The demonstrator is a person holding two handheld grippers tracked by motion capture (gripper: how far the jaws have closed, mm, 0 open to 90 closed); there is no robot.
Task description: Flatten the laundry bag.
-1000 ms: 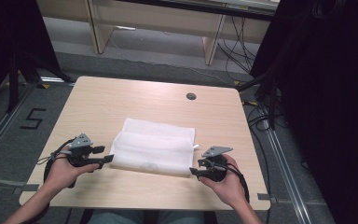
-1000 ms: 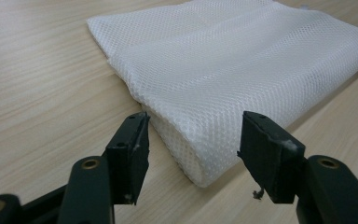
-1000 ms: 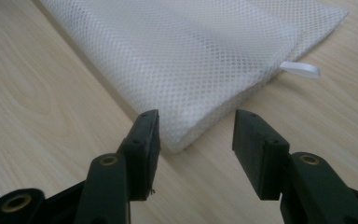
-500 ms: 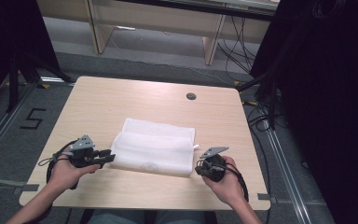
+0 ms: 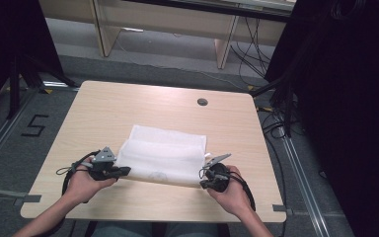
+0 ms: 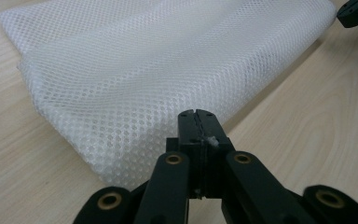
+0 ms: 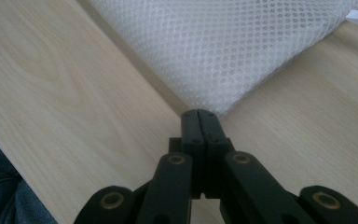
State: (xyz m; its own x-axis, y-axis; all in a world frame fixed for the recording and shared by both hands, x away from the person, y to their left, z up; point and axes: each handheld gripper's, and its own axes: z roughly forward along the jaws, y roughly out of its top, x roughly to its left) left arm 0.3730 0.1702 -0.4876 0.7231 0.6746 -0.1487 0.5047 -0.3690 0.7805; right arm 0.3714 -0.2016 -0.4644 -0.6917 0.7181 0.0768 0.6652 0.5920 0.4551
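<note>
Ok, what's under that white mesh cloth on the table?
The folded mesh cloth lies flat on the wooden table, with bare wood around it. Whether anything sits beneath or between its layers cannot be seen; the fabric covers that.

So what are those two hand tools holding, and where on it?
Both pinch the folded white mesh cloth: the left tool at its near left corner, the right tool at its near right corner.

High view: even, soft overhead light on the table point(image 5: 143, 106); the right side and upper left of the frame are near black. Shadows are faint. Gripper views: bright and sharp on the mesh point(image 6: 135, 70), with the frame bottom slightly soft.
</note>
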